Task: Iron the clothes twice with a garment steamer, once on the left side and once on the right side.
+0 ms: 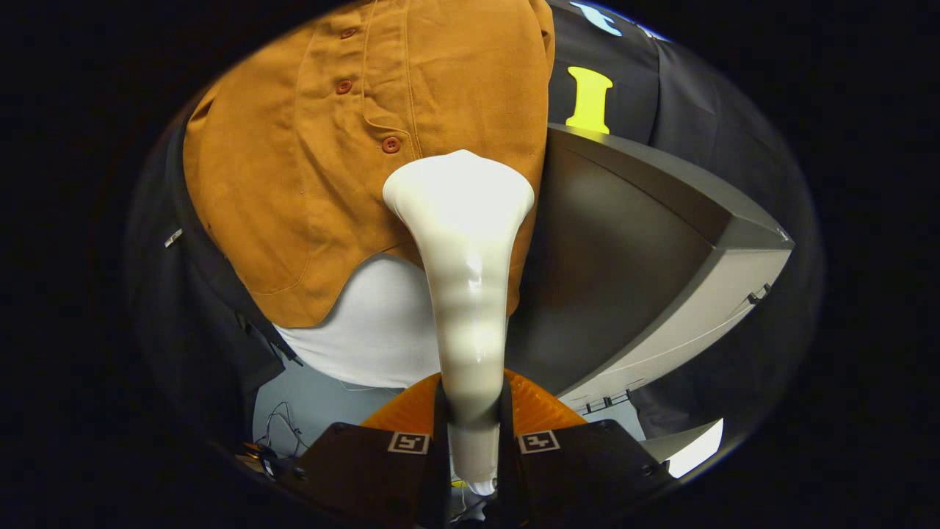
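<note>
Shirt: the tan button-front shirt [308,184] fills the upper left and centre of the frame, hanging over a white underlayer [374,330] that shows below its curved hem.
Table: a grey slab-like table [661,242] tilts across the right half of the frame, behind the shirt's edge.
Steamer: the white garment steamer [463,279] runs up the middle of the frame from the fingers, its flared head lying against the shirt's right portion in the picture, just below the lowest visible button [391,145].
Gripper: the gripper [474,441] at the bottom centre has its fingers clamped on the steamer's handle, one pressing each side.
Progress: judging by the head's place, one pass on that side of the placket is under way; nothing on the cloth shows whether the other side has been done, so at least part of the work looks left.
Hidden: the steamer's face is turned away, so contact with the fabric cannot be confirmed; no steam can be made out; the shirt's collar and top are cut off; cables at the lower left are too small to read.
</note>
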The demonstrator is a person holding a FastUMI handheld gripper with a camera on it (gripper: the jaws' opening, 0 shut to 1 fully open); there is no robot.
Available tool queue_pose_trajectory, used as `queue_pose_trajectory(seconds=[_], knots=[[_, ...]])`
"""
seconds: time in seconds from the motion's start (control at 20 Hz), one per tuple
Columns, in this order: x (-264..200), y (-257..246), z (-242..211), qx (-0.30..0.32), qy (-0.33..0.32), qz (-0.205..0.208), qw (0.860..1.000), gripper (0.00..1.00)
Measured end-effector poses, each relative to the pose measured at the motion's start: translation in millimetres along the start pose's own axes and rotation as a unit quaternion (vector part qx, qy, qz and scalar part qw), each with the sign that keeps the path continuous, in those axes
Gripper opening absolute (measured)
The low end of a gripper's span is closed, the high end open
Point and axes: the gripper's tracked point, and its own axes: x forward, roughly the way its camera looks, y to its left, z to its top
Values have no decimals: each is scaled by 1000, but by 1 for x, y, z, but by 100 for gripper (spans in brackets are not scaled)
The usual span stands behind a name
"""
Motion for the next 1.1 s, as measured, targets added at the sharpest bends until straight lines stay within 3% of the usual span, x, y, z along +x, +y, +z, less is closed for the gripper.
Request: queue_pose_trajectory(seconds=[0.55,1.1], knots=[[-44,10,51,-17,-116,15,993,29],[-147,107,190,-60,-276,59,957,29]])
